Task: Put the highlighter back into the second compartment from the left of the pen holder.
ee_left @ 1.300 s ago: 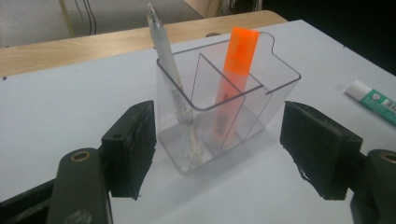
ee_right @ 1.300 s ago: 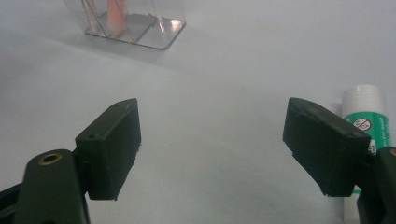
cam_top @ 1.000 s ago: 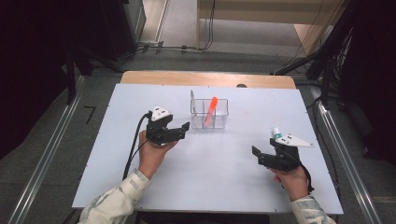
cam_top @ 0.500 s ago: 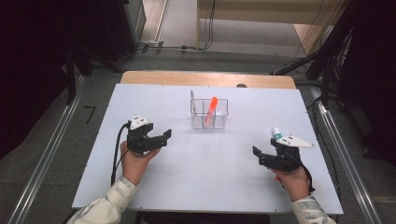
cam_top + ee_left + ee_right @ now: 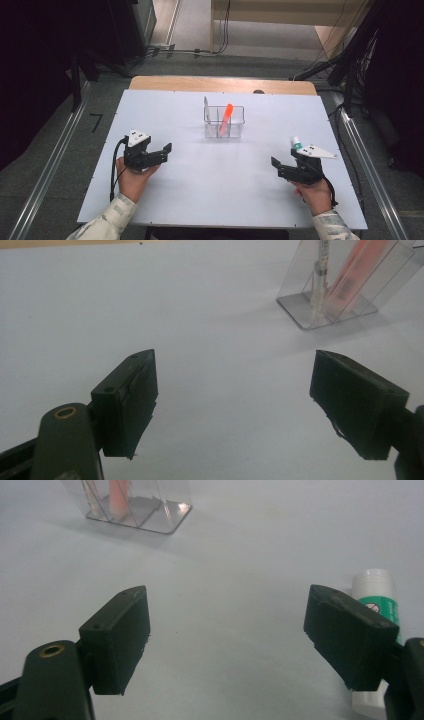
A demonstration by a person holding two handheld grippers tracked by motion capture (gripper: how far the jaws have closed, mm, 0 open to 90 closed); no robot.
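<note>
On our white table (image 5: 200, 185), both grippers gape with nothing in them, so we should slide the right gripper (image 5: 227, 635) sideways around the glue stick (image 5: 376, 611) just beside it, then squeeze gently.

The organizer (image 5: 224, 122) stands mid-table, the glue stick (image 5: 296, 143) lying near the right edge.

Left gripper (image 5: 161, 153) and right gripper (image 5: 280, 167), jaws wide apart
</note>
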